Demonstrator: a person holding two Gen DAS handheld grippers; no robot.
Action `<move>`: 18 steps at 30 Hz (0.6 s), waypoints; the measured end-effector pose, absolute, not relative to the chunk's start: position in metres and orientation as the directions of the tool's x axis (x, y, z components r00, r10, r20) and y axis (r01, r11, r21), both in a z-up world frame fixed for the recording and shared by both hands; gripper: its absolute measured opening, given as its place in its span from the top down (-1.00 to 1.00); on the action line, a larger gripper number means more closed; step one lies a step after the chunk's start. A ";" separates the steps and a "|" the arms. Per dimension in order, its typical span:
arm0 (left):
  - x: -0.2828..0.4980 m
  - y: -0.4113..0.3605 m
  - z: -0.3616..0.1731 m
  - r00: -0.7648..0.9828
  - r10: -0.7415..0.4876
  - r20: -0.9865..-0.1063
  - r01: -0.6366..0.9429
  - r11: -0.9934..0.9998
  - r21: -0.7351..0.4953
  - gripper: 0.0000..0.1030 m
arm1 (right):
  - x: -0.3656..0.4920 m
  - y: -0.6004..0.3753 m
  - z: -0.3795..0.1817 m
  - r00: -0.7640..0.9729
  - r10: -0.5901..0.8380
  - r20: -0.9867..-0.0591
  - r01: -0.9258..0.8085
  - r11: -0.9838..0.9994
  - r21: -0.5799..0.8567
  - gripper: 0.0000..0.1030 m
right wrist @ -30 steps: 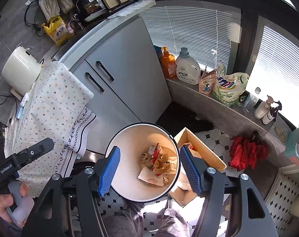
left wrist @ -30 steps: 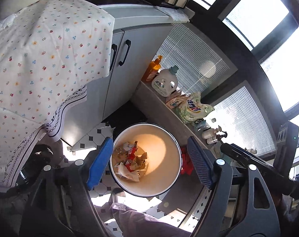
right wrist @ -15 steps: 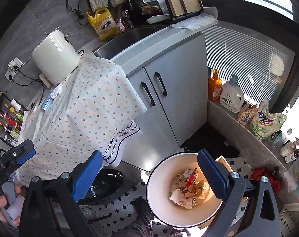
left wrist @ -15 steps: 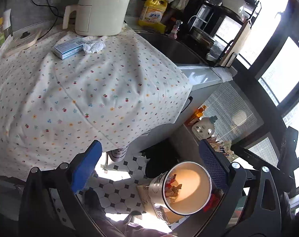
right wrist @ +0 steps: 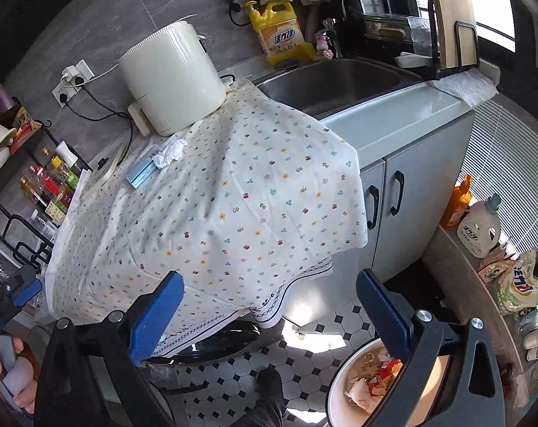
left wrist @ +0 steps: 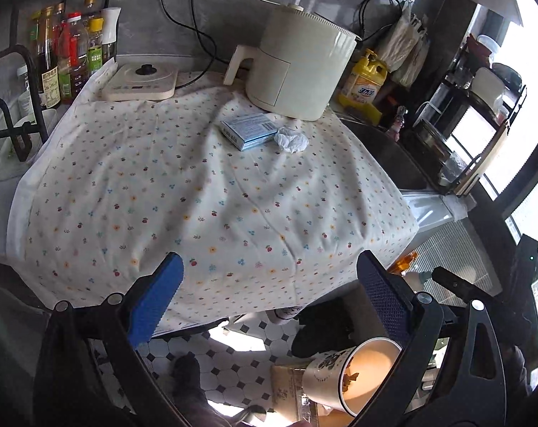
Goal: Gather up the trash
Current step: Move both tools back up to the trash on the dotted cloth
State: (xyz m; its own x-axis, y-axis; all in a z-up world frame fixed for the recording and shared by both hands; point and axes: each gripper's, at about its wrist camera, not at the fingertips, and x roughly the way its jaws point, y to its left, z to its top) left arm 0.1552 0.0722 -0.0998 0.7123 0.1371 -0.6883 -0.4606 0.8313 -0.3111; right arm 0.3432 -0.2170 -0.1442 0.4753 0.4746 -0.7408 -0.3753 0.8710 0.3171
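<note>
A crumpled white tissue (left wrist: 291, 141) and a small light-blue box (left wrist: 249, 130) lie on the flowered tablecloth (left wrist: 198, 206), near the cream appliance (left wrist: 297, 64). Both also show in the right wrist view, tissue (right wrist: 169, 152) and box (right wrist: 141, 172). A white trash bin (left wrist: 354, 380) with paper scraps stands on the floor at lower right, bin (right wrist: 343, 384). My left gripper (left wrist: 269, 299) is open and empty above the table's near edge. My right gripper (right wrist: 265, 311) is open and empty, also over the near edge, far from tissue and box.
A sink (right wrist: 333, 82), yellow detergent jug (right wrist: 279, 32) and grey cabinet doors (right wrist: 386, 206) are to the right. Bottles on a rack (left wrist: 66, 60) and a flat white device (left wrist: 141, 82) sit at the table's far left. A cardboard box (left wrist: 286, 388) stands by the bin.
Both grippers have swung up from over the trash bin toward the table, with jaws widened. The bin has slid to the lower right of each view; tissue and box are now visible.
</note>
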 end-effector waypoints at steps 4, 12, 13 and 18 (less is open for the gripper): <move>0.158 0.096 -0.098 0.714 0.156 -0.682 -0.478 0.821 -0.313 -0.88 | 0.350 -0.183 -0.139 0.460 0.493 -0.738 -0.416 0.854 0.312 -0.85; 0.185 0.144 -0.097 0.728 0.147 -0.670 -0.453 0.836 -0.309 -0.88 | 0.370 -0.126 -0.129 0.461 0.505 -0.730 -0.441 0.844 0.306 -0.85; 0.189 0.150 -0.097 0.732 0.143 -0.666 -0.445 0.840 -0.310 -0.88 | 0.372 -0.120 -0.128 0.463 0.504 -0.729 -0.442 0.844 0.302 -0.85; 0.213 0.180 -0.102 0.755 0.105 -0.648 -0.402 0.854 -0.330 -0.88 | 0.381 -0.094 -0.124 0.479 0.486 -0.731 -0.430 0.856 0.287 -0.85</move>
